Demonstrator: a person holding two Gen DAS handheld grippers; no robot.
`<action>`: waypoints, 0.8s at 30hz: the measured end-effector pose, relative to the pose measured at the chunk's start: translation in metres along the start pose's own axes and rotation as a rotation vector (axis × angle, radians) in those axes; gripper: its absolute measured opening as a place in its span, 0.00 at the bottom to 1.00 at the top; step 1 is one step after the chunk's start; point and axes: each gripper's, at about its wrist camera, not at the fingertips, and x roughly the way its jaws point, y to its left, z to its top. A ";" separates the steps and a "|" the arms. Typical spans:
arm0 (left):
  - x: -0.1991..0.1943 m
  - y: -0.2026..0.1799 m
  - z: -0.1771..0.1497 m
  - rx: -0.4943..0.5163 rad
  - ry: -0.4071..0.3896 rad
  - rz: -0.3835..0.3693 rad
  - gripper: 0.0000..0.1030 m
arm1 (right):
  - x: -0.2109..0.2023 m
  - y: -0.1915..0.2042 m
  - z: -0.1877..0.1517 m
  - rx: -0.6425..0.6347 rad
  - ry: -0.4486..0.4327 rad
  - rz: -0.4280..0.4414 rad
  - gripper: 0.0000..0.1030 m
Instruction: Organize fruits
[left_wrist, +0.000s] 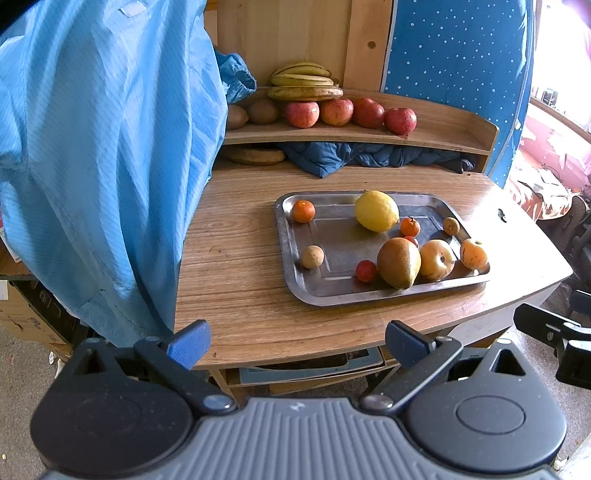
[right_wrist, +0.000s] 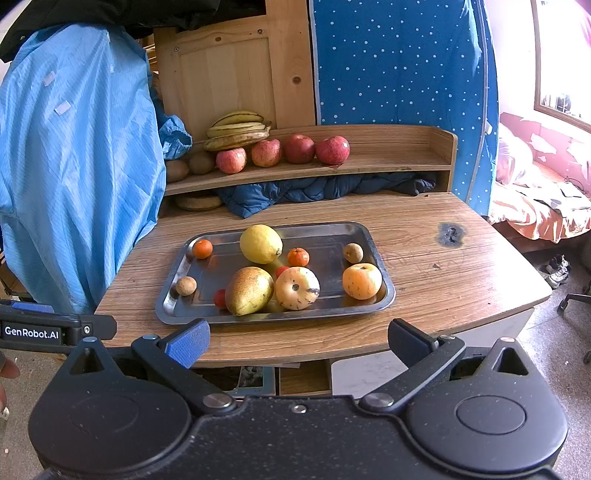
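I am holding the left gripper nearest the lens, its jaws spread wide with nothing between them, hovering off the near edge of the table. I am keeping the right gripper the same way, jaws apart and empty, short of the table's front edge.

A big blue coat is hanging at the left, covering that end of the table. Behind it all, a wooden shelf is carrying a bunch of bananas, four red apples in a row and two kiwis. A dark blue quilt is lying stuffed under the shelf.

In the middle of the table a metal tray is sitting with the loose fruit in it. A lemon is resting toward the back, a pear at the front, touching a yellow apple, and an orange-yellow apple near the right rim. Two tangerines are lying apart, one in the back left corner, one beside the lemon. Two small brown fruits and two small red ones are filling the gaps.
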 end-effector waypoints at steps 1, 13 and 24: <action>0.000 0.000 0.000 0.000 0.000 0.000 0.99 | 0.000 0.000 0.000 0.000 0.000 0.000 0.99; 0.000 0.000 -0.001 0.001 0.002 -0.004 0.99 | 0.000 0.000 0.000 -0.001 -0.001 0.000 0.99; -0.001 0.002 -0.002 -0.015 0.018 -0.017 0.99 | 0.000 0.001 0.000 -0.001 -0.001 -0.001 0.99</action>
